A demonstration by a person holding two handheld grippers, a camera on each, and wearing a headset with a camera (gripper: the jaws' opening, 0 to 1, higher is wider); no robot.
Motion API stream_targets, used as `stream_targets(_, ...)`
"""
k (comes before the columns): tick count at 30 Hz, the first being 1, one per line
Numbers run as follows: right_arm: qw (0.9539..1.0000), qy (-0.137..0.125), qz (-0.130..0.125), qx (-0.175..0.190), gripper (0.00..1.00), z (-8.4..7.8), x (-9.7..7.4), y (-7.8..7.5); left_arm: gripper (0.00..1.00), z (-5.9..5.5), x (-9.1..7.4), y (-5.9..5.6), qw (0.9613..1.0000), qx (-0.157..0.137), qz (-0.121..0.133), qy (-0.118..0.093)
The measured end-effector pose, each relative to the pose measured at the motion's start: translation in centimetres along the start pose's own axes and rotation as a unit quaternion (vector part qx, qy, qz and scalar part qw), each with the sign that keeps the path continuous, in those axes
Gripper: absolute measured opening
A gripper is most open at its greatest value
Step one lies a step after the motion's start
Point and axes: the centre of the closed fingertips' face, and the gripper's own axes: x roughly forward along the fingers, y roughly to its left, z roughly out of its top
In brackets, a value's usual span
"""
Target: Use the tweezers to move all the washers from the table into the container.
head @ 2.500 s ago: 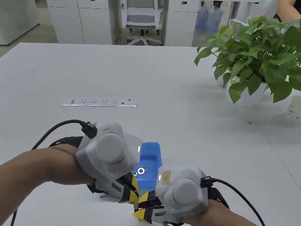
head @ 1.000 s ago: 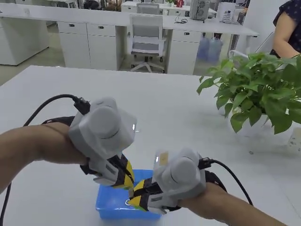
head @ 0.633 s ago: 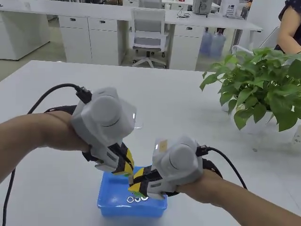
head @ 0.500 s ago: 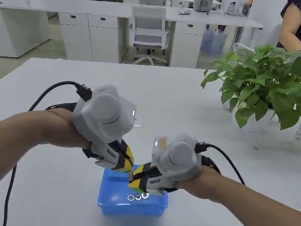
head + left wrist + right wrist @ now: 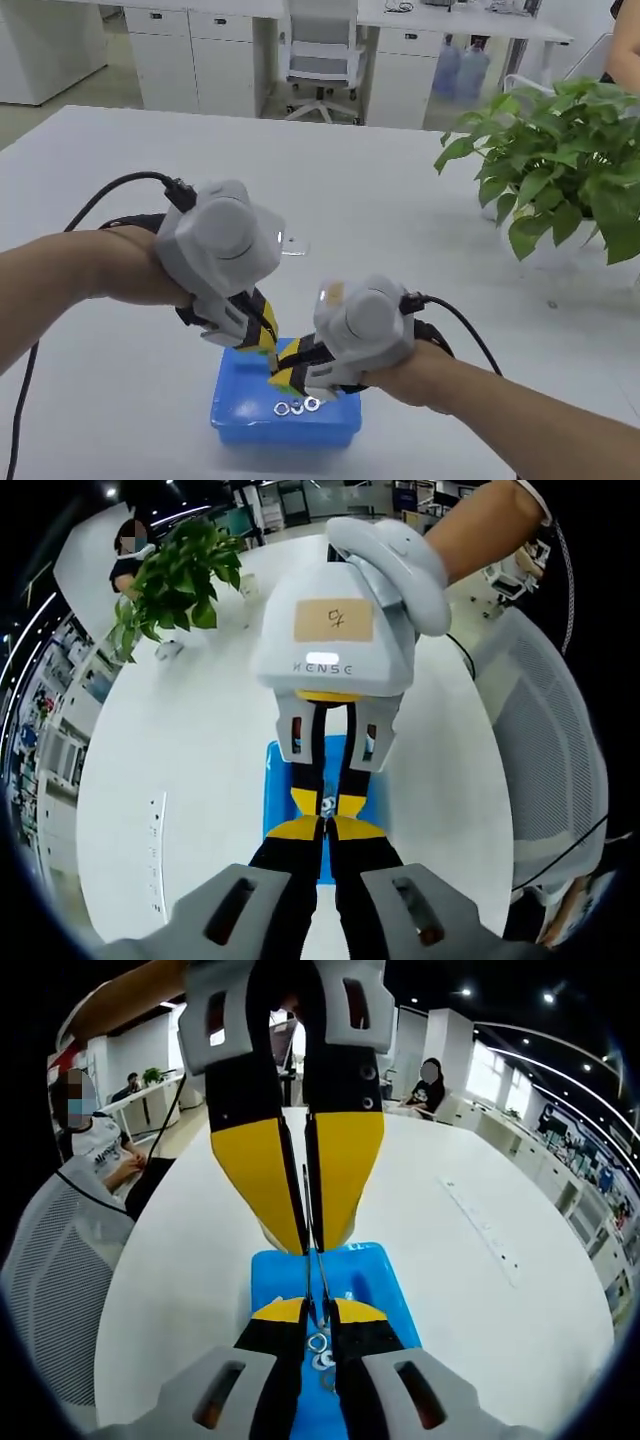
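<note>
White bench [image 5: 420, 200] runs away from me toward a row of office desks, with a chair [image 5: 322, 45] at the far side and a leafy plant [image 5: 560, 160] on the far right of the bench top. Near me, at the near edge, sits the blue container [image 5: 285, 435], and three washers [image 5: 297, 406] lie side by side inside it, close to its near wall.

Both of my grippers hang over that container, tip to tip. The left gripper [image 5: 262, 338] points down from the left and the right gripper [image 5: 288, 378] meets it from the right, just above the washers. In the right gripper view the left gripper's yellow jaws come toward me nearly closed, pinching the thin metal tweezers [image 5: 314, 1280] between them. The blades run on down between the right gripper's own jaws, which sit close on either side – whether they press the blades, I cannot tell. The tweezer tips end right at the washers on the blue floor. A power strip [image 5: 480, 1222] lies flat on the bench, well apart from the container.
</note>
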Motion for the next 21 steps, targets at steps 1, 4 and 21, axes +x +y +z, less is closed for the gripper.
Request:
stream_targets(1, 1.0, 0.001, 0.001, 0.003, 0.1, -0.1, 0.2, -0.1, 0.06, -0.1, 0.1, 0.0, 1.0, 0.0, 0.0, 0.001)
stream_targets(4, 1.0, 0.002, 0.001, 0.004, 0.1, -0.4, 0.5, -0.2, 0.06, -0.4, 0.5, 0.2, 1.0, -0.002, 0.0, 0.004)
stream_targets(21, 0.9994, 0.023, 0.017, 0.018, 0.1, -2.6, 2.4, -0.1, 0.06, -2.1, 2.8, 0.4, 0.9998, -0.009, -0.011, 0.015)
